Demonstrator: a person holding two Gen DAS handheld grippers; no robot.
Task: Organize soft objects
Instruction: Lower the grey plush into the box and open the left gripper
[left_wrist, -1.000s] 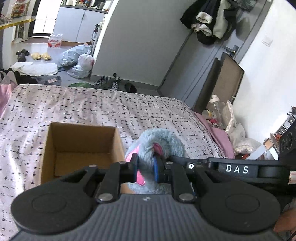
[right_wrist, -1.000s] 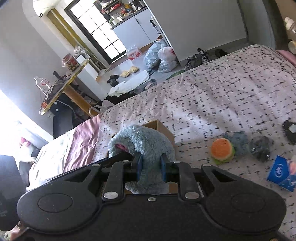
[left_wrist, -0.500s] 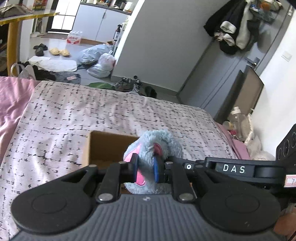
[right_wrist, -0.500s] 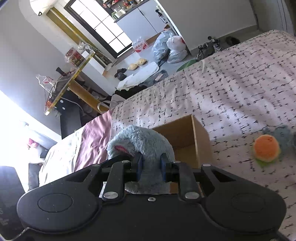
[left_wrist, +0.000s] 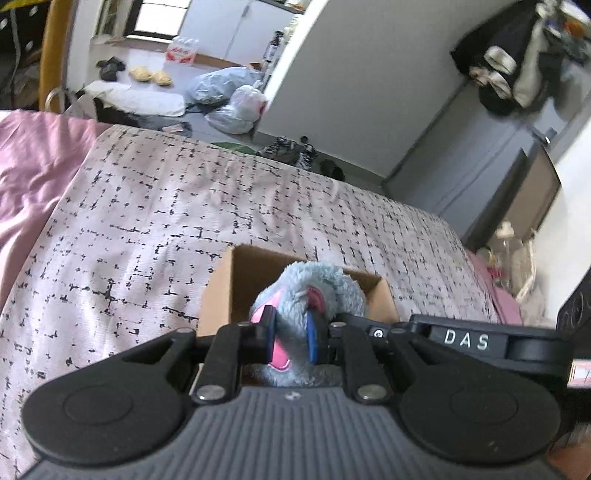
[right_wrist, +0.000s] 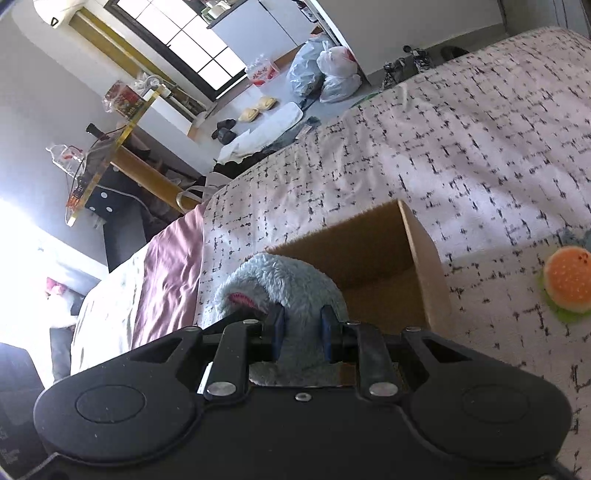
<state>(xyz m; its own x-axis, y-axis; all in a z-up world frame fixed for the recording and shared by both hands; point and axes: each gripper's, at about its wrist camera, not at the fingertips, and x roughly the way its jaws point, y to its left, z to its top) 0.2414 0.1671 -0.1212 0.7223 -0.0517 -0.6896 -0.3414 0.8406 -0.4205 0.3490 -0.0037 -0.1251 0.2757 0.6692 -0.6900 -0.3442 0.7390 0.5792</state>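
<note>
A fluffy blue plush toy (left_wrist: 317, 280) with pink patches hangs over the open cardboard box (left_wrist: 221, 291) on the bed. My left gripper (left_wrist: 290, 332) is shut on the toy's pink-edged part. In the right wrist view the same plush toy (right_wrist: 280, 277) sits between the blue pads of my right gripper (right_wrist: 301, 325), which still press its fur while the jaws are opening. The box (right_wrist: 369, 240) lies just behind and right of the toy, its inside partly hidden. A black bar marked DAS (left_wrist: 465, 339) reaches in from the right beside the toy.
An orange and green burger plush (right_wrist: 567, 280) lies on the patterned bed cover (right_wrist: 480, 140) right of the box, with a grey-blue plush (right_wrist: 576, 236) behind it. A pink sheet (left_wrist: 33, 166) covers the bed's left side. Plastic bags (left_wrist: 236, 99) and slippers lie on the floor beyond.
Both grippers have carried the plush toy leftward and lower, from beside the box to over its opening. The burger plush has slid toward the right edge of the right wrist view.
</note>
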